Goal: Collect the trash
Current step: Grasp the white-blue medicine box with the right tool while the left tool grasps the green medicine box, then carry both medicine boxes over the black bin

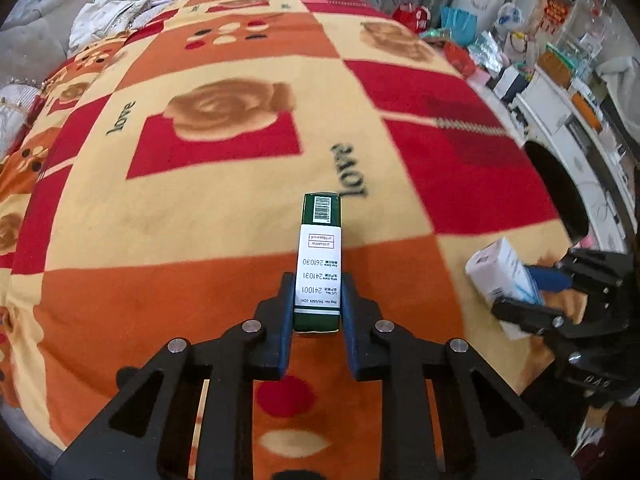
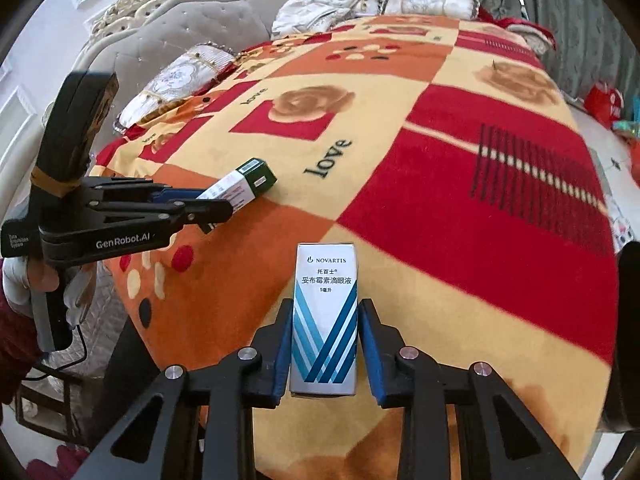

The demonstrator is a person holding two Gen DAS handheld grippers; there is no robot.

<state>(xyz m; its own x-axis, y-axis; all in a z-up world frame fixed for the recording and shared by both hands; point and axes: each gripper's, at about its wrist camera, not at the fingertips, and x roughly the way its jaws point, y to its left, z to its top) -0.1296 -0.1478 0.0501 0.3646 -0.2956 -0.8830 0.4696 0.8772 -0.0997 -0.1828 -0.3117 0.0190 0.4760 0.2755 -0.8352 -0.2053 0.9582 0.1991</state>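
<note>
Left wrist view: left gripper (image 1: 316, 304) is pinching the green carton (image 1: 319, 256), jaws nearly together, pads pressing its long sides. The carton's long axis is pointing away from the camera, barcode end farthest, over the patterned blanket (image 1: 200, 208).

Right wrist view: right gripper (image 2: 325, 334) is clamping the blue-striped white carton (image 2: 325, 312), which is running lengthwise away from the lens, above the blanket's near edge.
</note>
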